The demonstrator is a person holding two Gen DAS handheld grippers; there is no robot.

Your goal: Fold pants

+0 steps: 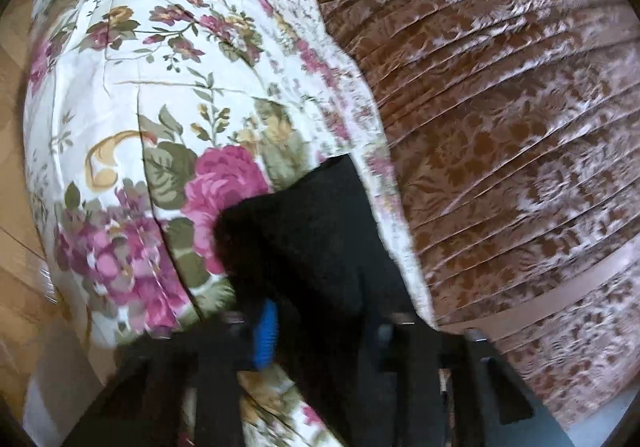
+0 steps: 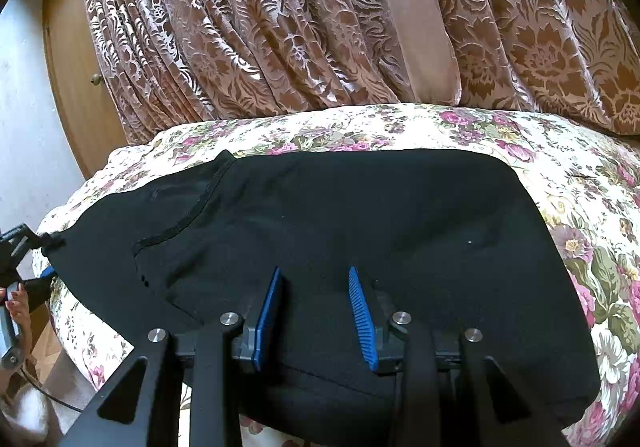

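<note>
Floral bedspread (image 2: 532, 151) | L grip (image 1: 320, 331) pinching pants (image 2: 320, 215) edge | R grip (image 2: 316, 307) jaws apart, hovering

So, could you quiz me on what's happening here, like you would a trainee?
1. True or false: the right gripper is open above the black pants.
2. What do the pants lie on: A) a wooden table, B) a floral quilt, C) a bare floor?
3. Fill in: the left gripper is closed on the ____.

Key: 1 true; 2 B; 3 pants. In the left wrist view, black cloth fills the gap beside its blue pad.
</note>
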